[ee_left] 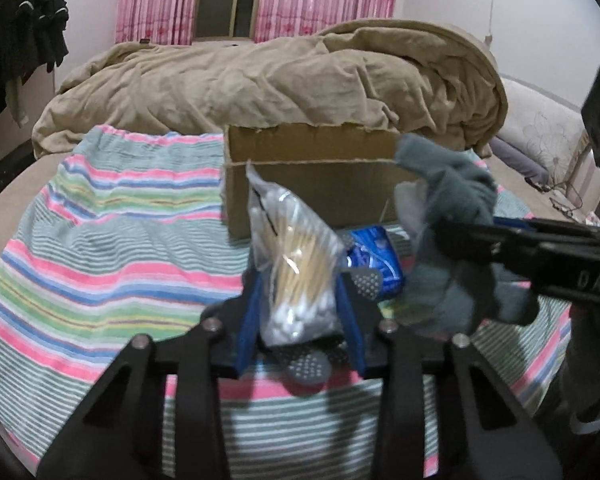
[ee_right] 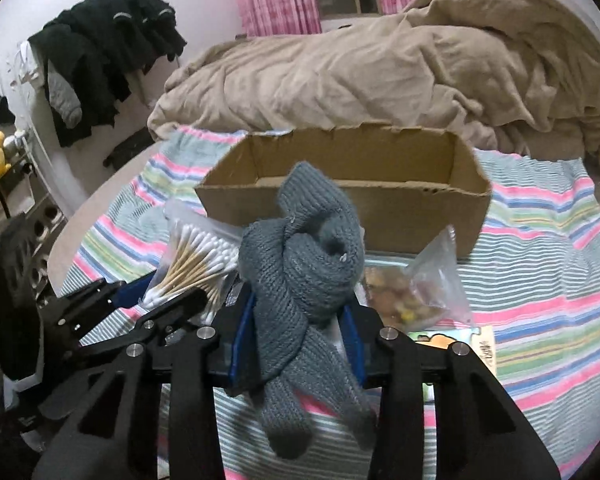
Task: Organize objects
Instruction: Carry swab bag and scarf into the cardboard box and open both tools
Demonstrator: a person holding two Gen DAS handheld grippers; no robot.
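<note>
Left tongs pinching cotton swab bag; right tongs pinching grey knit sock, near cardboard box

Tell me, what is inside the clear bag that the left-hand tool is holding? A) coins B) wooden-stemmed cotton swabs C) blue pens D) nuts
B: the left gripper has its jaws closed on the clear bag, and pale wooden sticks with white cotton tips show through it; the right wrist view shows the same swabs beside the grey knitted socks.

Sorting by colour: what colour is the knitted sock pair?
Grey knitted sock pair, clearest in the right wrist view.
</note>
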